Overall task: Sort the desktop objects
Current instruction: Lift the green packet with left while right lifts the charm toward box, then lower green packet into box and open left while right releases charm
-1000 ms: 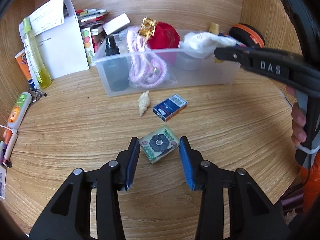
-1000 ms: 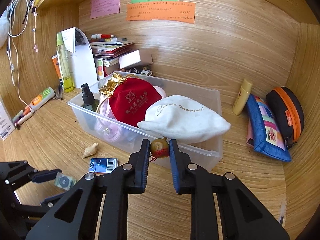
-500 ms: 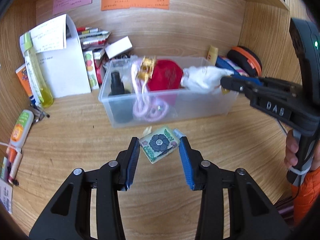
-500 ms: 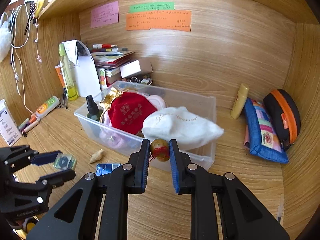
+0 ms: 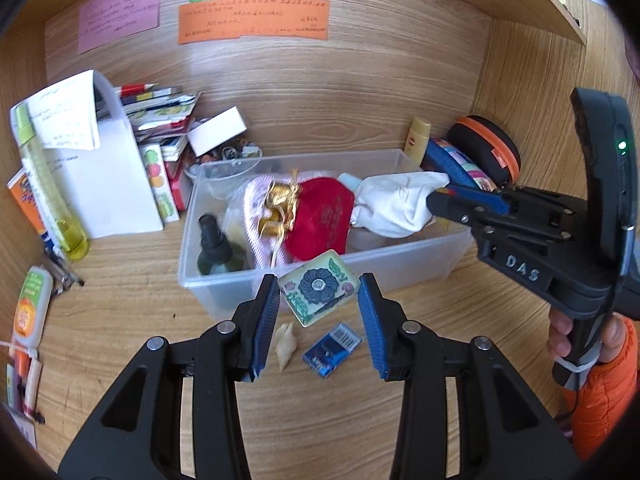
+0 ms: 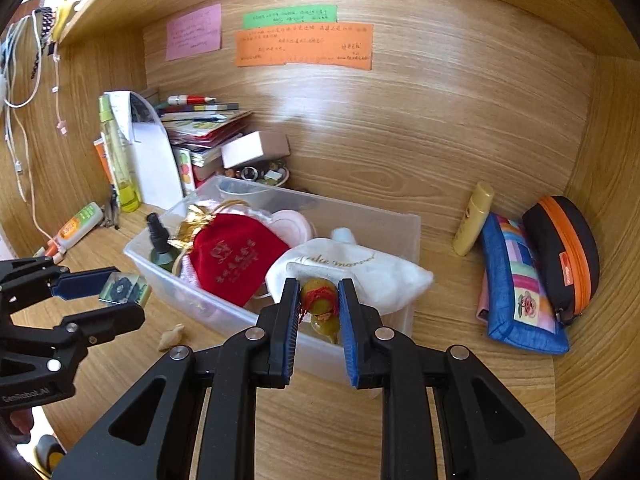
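My left gripper point(image 5: 318, 300) is shut on a square floral tile point(image 5: 317, 287) and holds it in the air in front of the clear plastic bin point(image 5: 412, 270); the tile also shows in the right wrist view point(image 6: 124, 289). My right gripper point(image 6: 319, 300) is shut on a small gourd charm with red thread point(image 6: 319, 294), held over the bin's near right corner point(image 6: 396, 316). The bin holds a red pouch point(image 6: 232, 258), a white pouch point(image 6: 352, 268), a dark spray bottle point(image 5: 214, 250) and pink cord. A seashell point(image 5: 286, 344) and a blue card pack point(image 5: 332, 350) lie on the desk below the tile.
Books, a white folder point(image 5: 108, 176) and a yellow-green bottle point(image 5: 44, 184) stand at the back left. A yellow tube point(image 6: 474, 212), a blue patchwork pouch point(image 6: 516, 288) and a black-orange case point(image 6: 560, 256) lie right of the bin. Tubes and pens lie at the far left.
My left gripper has lifted the floral tile off the desk and carried it toward the bin. My right gripper has risen slightly with the gourd charm, which now hangs lower between the pads.
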Action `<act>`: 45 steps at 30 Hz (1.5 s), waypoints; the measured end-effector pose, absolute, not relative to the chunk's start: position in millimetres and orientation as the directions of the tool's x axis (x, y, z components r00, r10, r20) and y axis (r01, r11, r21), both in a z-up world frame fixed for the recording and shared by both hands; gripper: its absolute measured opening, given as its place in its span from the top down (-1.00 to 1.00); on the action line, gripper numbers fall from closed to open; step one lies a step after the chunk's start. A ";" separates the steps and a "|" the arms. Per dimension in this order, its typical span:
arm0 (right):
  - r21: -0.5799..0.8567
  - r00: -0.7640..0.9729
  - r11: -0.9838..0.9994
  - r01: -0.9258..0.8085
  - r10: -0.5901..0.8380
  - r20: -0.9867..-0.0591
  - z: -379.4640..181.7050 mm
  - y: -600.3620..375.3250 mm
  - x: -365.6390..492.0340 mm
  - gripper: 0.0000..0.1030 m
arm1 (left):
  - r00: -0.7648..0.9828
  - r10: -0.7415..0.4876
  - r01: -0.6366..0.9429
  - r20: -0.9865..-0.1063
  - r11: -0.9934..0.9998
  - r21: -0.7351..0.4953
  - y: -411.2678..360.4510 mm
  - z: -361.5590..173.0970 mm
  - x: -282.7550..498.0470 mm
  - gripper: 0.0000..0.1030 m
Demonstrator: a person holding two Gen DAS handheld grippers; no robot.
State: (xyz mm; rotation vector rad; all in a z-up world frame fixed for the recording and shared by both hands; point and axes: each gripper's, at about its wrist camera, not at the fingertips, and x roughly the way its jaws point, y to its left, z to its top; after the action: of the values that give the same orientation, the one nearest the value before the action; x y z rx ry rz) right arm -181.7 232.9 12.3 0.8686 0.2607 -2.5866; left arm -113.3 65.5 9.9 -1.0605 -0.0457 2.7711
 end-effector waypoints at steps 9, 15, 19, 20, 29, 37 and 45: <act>-0.035 -0.718 -0.921 0.388 -0.278 -0.638 3.0 246.2 -205.4 0.66 | -0.709 0.213 -0.200 -0.672 -0.975 -0.098 83.9 12.3 -145.1 0.22; -0.062 -0.709 -0.912 0.404 -0.270 -0.651 -2.0 244.0 -203.4 0.66 | -0.686 0.222 -0.226 -0.693 -0.970 -0.086 100.2 6.4 -167.5 0.22; -0.086 -0.699 -0.906 0.414 -0.256 -0.668 -8.0 241.5 -203.0 0.66 | -0.670 0.219 -0.232 -0.709 -0.969 -0.080 108.9 -1.2 -180.9 0.22; -0.097 -0.697 -0.904 0.417 -0.250 -0.672 -9.9 240.4 -203.0 0.66 | -0.663 0.220 -0.232 -0.716 -0.969 -0.082 110.1 -4.0 -184.3 0.22; -0.186 -0.720 -0.891 0.414 -0.195 -0.666 -12.8 233.4 -199.8 0.65 | -0.648 0.212 -0.232 -0.732 -0.970 -0.076 113.2 -12.4 -191.2 0.22; -0.265 -0.754 -0.881 0.392 -0.142 -0.642 -9.7 231.0 -194.6 0.31 | -0.642 0.219 -0.233 -0.735 -0.969 -0.085 113.1 -11.0 -191.9 0.22; -0.260 -0.766 -0.886 0.383 -0.148 -0.625 -4.6 234.1 -187.6 -0.07 | -0.654 0.232 -0.236 -0.720 -0.967 -0.097 109.2 -0.8 -181.3 0.21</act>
State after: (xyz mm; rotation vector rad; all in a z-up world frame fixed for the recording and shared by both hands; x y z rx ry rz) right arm -187.6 234.1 -4.6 0.8936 0.5474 -2.6526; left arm -181.3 109.2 -0.8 -1.1497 0.0085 2.6443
